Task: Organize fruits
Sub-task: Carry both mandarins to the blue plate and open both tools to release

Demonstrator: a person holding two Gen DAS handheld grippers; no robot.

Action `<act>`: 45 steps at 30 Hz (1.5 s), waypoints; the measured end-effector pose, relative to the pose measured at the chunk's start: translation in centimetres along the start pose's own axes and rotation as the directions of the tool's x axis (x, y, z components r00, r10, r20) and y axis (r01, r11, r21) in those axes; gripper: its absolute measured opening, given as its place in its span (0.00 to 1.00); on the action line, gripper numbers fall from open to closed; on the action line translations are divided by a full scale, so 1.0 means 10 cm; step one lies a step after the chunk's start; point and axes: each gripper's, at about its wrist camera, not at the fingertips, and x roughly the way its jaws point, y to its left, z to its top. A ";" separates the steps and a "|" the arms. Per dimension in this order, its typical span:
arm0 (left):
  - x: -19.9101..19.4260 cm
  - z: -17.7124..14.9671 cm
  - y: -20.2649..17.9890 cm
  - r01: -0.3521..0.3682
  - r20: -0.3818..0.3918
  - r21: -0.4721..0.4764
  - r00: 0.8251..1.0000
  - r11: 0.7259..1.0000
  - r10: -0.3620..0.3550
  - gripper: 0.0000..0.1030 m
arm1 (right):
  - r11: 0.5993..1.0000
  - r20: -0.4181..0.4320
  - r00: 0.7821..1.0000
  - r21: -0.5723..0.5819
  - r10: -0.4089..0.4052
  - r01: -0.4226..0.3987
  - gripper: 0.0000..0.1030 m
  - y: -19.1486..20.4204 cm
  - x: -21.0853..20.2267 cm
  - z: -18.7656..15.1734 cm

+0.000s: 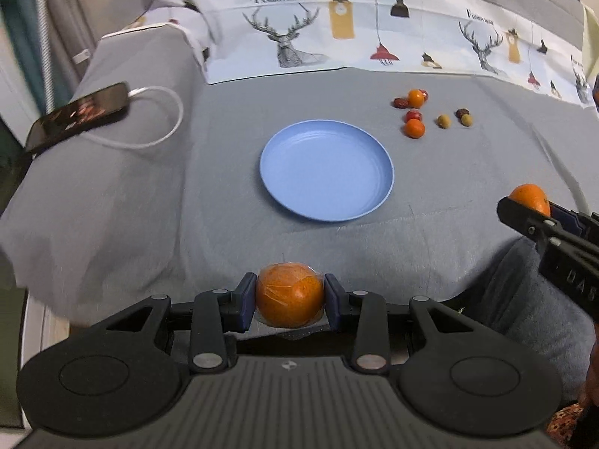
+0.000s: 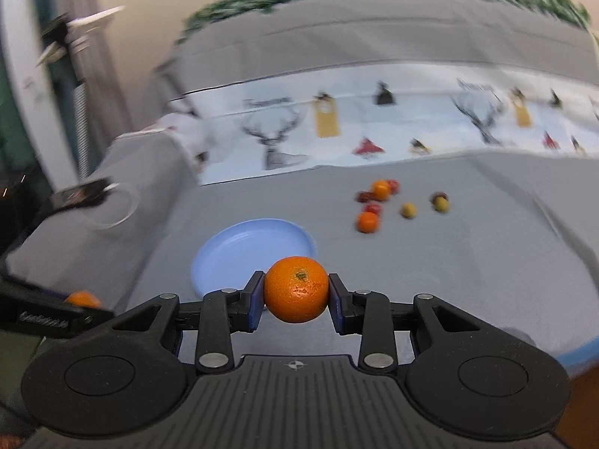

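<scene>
Grey sheet [image 1: 112,194] covers bed. Left gripper [image 1: 290,295] clamps wrapped orange [image 1: 290,293]; right gripper [image 2: 296,292] clamps bare orange [image 2: 296,289]. Blue plate [image 1: 327,176] sits at 12 o'clock, small fruits [image 1: 430,112] at 1, phone [image 1: 76,114] at 10.

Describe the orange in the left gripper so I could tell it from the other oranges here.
Start at the blue plate in the middle of the grey cloth. Nearer the camera than the plate, the left gripper is shut on an orange. Unlike the bare orange in the right gripper and the small ones lying beyond the plate, it is covered in shiny clear wrap.
</scene>
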 end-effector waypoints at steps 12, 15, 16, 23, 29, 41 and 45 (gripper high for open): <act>-0.23 -0.23 0.13 0.048 0.053 -0.036 0.998 0.998 -0.046 0.40 | 0.992 0.046 0.999 -0.125 -0.004 0.010 0.35 0.37 -0.33 -0.05; -0.23 -0.22 0.16 0.052 0.059 -0.038 0.997 0.998 -0.049 0.40 | 0.990 0.046 0.999 -0.139 -0.010 0.017 0.35 0.40 -0.30 -0.03; -0.23 -0.22 0.17 0.052 0.063 -0.039 0.997 0.998 -0.049 0.40 | 0.990 0.045 0.999 -0.143 -0.012 0.018 0.35 0.41 -0.29 -0.03; -0.18 -0.15 0.22 0.032 0.065 -0.044 0.997 0.999 -0.029 0.40 | 0.987 0.024 1.000 -0.157 -0.021 0.024 0.35 0.46 -0.19 -0.05; 0.00 -0.02 0.28 0.013 0.043 -0.042 0.999 0.999 -0.011 0.40 | 0.988 -0.018 0.999 -0.153 -0.028 0.025 0.35 0.47 0.00 -0.03; 0.78 0.55 0.17 -0.014 -0.019 -0.007 1.000 1.000 0.014 0.40 | 0.988 -0.094 0.994 -0.150 -0.059 0.044 0.35 0.41 0.78 0.06; 1.18 0.77 0.09 -0.002 -0.053 0.004 0.999 1.000 0.002 0.40 | 0.986 -0.118 0.991 -0.157 -0.068 0.049 0.35 0.36 1.14 0.08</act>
